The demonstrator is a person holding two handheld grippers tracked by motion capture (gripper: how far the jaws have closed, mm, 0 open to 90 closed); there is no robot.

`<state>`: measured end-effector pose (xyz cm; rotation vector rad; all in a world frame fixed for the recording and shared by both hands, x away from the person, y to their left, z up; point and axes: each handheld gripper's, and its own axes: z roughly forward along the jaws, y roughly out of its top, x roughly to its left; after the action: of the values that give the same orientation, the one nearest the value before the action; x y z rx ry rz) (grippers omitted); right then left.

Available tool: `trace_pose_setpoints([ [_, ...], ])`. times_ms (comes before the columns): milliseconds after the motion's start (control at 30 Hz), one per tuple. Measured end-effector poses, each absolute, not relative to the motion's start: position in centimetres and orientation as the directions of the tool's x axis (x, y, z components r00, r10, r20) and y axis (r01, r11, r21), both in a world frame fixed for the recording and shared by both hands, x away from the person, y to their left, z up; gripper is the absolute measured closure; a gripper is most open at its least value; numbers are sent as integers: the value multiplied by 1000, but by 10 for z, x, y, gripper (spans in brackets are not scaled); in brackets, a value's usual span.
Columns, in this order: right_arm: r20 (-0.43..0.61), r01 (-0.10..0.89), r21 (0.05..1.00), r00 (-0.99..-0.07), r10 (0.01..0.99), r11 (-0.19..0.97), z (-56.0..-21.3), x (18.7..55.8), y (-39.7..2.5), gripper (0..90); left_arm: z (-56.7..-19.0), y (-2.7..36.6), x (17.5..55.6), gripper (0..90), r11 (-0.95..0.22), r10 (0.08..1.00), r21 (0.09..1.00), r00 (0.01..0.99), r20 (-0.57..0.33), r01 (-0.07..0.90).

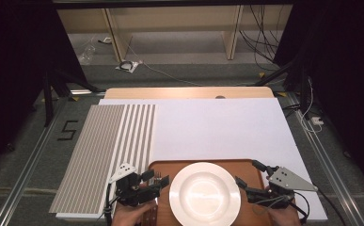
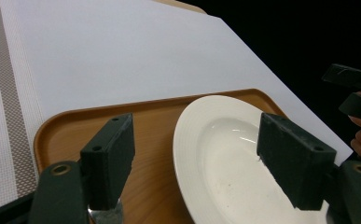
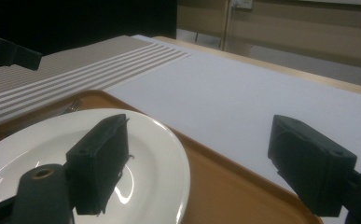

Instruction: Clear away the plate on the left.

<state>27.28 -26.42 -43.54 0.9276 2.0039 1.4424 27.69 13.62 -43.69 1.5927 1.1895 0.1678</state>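
Note:
A white plate (image 1: 204,193) (image 2: 225,158) (image 3: 155,154) lies on a brown wooden tray (image 1: 170,165) (image 2: 75,126) (image 3: 225,186) at the near edge of the table. My left gripper (image 1: 155,181) (image 2: 201,158) is open at the plate's left rim, one jaw over the tray and one over the plate. My right gripper (image 1: 250,174) (image 3: 204,161) is open at the plate's right rim, which lies between its jaws. A fork (image 1: 157,176) (image 3: 73,106) rests on the tray left of the plate, beneath the left gripper. A bit of metal cutlery (image 2: 104,217) shows under the left jaw.
A grey and white striped placemat (image 1: 99,150) (image 2: 1,116) covers the table's left part. A white sheet (image 1: 217,127) (image 2: 122,51) (image 3: 262,88) covers the middle and right. The wooden table edge (image 1: 189,92) runs along the far side, with floor cables beyond.

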Motion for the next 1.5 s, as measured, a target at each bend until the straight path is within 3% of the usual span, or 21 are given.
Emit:
trace_pose_setpoints([
  [1033, 3, 244, 949, -645, 764, 202, -436, 273, -264, 211, -431, 146, 274, 219, 0, 765, 918, 591, -256, 397],
  [1500, 2, 243, 949, -644, 765, 202, -435, 273, -265, 211, -431, 151, 273, 198, 26, 760, 925, 594, -264, 378],
])
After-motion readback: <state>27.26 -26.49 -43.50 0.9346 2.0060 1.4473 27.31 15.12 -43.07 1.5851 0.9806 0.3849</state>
